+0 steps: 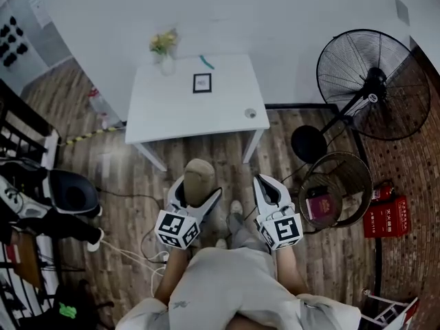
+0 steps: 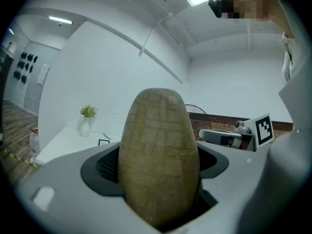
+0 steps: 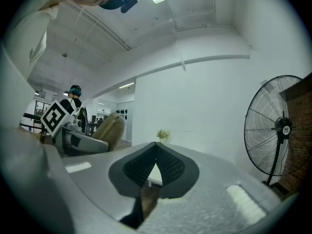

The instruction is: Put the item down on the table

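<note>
On the left gripper (image 1: 195,192) we find the fingers clamped on the tan oval item (image 2: 158,160), upright over the floor (image 1: 130,174), short of the bench's (image 1: 179,112) near edge. Right gripper (image 3: 155,147): fingers together, empty. A vase (image 1: 166,64) stands at the bench's far-left corner.

Nothing legible: the red box (image 1: 386,217) at four o'clock bears white characters too small to read, and the black-framed card (image 1: 201,83) on the white rectangular table (image 1: 172,112) at twelve o'clock is blurred
</note>
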The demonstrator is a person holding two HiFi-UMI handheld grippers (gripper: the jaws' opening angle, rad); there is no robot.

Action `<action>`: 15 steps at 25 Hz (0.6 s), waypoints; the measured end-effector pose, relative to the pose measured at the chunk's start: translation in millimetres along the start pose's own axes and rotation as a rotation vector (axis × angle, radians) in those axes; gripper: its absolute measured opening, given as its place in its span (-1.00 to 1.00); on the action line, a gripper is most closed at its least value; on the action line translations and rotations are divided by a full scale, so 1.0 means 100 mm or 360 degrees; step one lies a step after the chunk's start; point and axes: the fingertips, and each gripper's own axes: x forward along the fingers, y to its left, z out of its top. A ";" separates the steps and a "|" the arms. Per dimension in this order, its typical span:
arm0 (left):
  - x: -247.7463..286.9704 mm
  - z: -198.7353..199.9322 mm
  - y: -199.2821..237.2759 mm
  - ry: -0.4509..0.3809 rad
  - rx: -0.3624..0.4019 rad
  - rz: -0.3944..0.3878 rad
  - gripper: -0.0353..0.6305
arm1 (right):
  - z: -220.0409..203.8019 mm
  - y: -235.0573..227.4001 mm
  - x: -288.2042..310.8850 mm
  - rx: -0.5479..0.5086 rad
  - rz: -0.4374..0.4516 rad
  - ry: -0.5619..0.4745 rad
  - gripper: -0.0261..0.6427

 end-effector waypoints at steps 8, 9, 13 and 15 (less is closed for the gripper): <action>0.57 0.11 0.30 0.0019 -0.0013 0.0038 0.41 | -0.03 -0.42 0.56 0.0034 0.0058 0.0012 -0.91; 0.65 0.13 0.33 0.0021 -0.0012 0.0047 0.41 | -0.04 -0.49 0.63 0.0039 0.0065 0.0014 -0.91; 1.01 0.23 0.48 0.0029 -0.0004 0.0088 0.41 | -0.02 -0.79 0.92 0.0052 0.0096 0.0014 -0.91; 1.18 0.28 0.53 0.0038 0.0001 0.0109 0.41 | 0.01 -0.94 1.06 0.0063 0.0112 0.0011 -0.91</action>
